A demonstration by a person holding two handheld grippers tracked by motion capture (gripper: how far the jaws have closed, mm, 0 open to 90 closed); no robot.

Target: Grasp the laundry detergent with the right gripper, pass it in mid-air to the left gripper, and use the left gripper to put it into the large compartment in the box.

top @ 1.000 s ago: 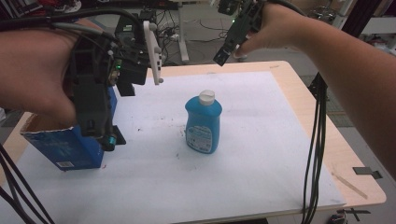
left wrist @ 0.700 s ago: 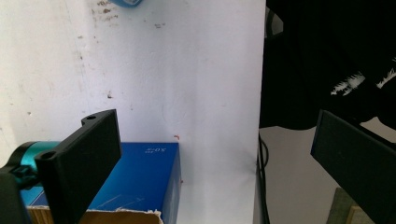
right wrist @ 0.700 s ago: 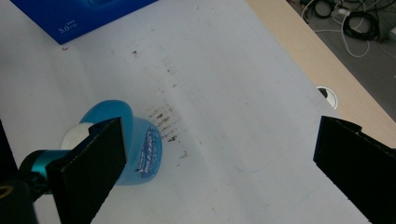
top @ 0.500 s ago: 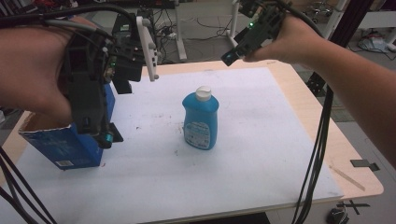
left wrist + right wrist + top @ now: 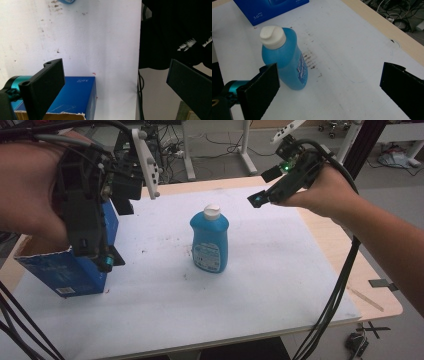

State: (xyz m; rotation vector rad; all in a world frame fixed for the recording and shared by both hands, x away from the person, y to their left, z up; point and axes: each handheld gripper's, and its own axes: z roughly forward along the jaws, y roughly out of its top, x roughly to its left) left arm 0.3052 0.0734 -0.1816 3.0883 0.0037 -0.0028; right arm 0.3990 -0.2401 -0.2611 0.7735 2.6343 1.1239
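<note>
While the left gripper [image 5: 107, 227] hangs with its jaws spread wide over the open blue box [image 5: 65, 270] near the table's [image 5: 280, 285] left edge, close to the person, the first risk sits there: the box stands right by that edge, and a jaw catching its torn cardboard rim could tip it or push it off. Farther in, the blue bottle [image 5: 210, 240] stands upright near the table's middle, well apart from the box and touched by nothing. It is tall on a narrow base, so a glancing touch high up, near the white cap [image 5: 212, 211], would likely topple it. Beyond it, toward the far right corner, the right gripper [image 5: 260, 198] hovers in the air, jaws likewise wide apart; closing off-centre could squeeze the smooth bottle out sideways.
</note>
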